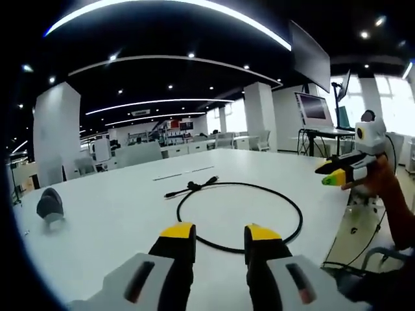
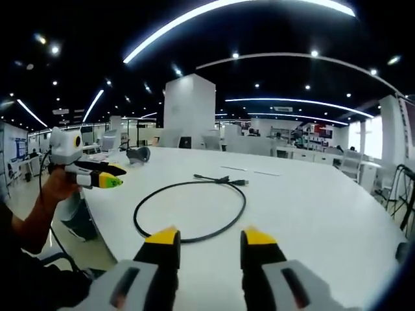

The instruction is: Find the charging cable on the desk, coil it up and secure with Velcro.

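A black charging cable (image 1: 194,186) lies in one wide loop on the white table (image 1: 117,227), its two plug ends crossing at the far side. My left gripper (image 1: 219,234) is open just short of the loop's near arc, holding nothing. In the right gripper view the same cable (image 2: 222,179) lies ahead, and my right gripper (image 2: 211,238) stands open at its near arc, also empty. A hand holds the right gripper (image 1: 338,175) over the table's right edge. The left gripper (image 2: 98,177) shows at the left, held by a hand.
Two thin strips (image 1: 185,173) lie beyond the cable, also seen as strips (image 2: 249,170) in the right gripper view. A dark grey object (image 1: 50,205) sits at the table's far left. A monitor on a stand (image 1: 314,109) stands off the right side.
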